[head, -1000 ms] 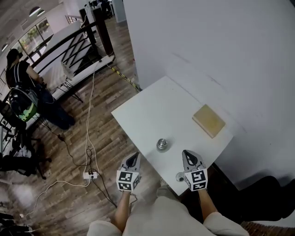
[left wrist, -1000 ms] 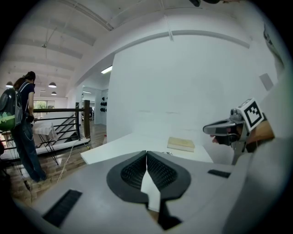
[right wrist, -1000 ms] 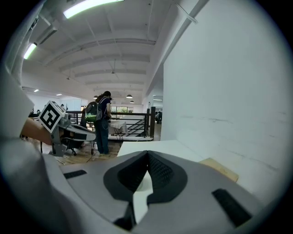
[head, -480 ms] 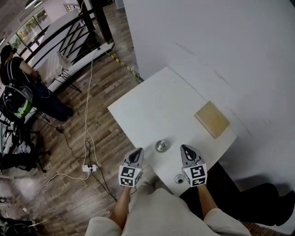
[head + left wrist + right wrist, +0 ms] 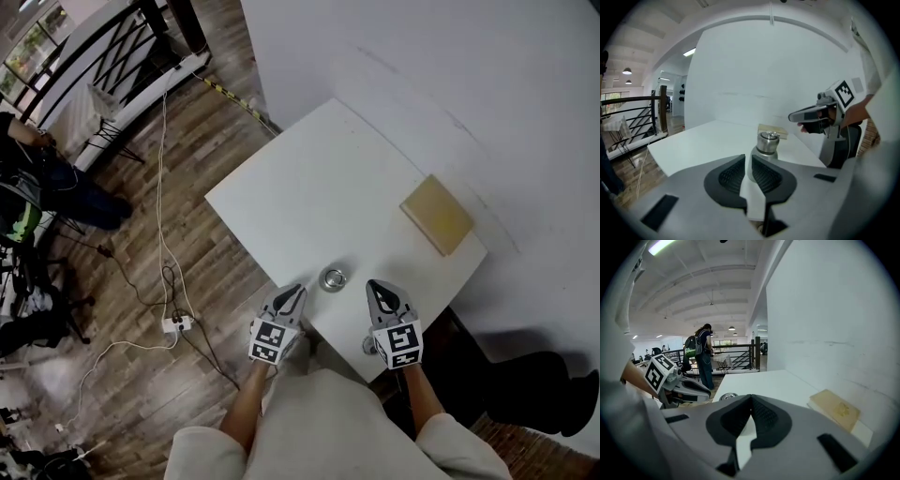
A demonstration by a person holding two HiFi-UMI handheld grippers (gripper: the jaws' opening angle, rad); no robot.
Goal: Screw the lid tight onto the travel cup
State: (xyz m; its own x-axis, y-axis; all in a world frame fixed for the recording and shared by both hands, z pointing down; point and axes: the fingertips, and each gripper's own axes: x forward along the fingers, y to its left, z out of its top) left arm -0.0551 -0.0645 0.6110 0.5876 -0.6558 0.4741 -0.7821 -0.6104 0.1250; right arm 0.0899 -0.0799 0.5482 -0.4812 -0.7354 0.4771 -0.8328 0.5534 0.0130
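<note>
Left claw (image 5: 298,292) and right claw (image 5: 377,287) on my feed: grey shells tapering to points, black ribbed pads (image 5: 730,176) inside, a white cube (image 5: 267,340) with black square markers behind each. Wearer's clothing (image 5: 323,427) pale beige, sleeves (image 5: 202,459) short.

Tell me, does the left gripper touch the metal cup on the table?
Apart. The head view shows a strip of bare white table between the tips of the left gripper and the cup.
</note>
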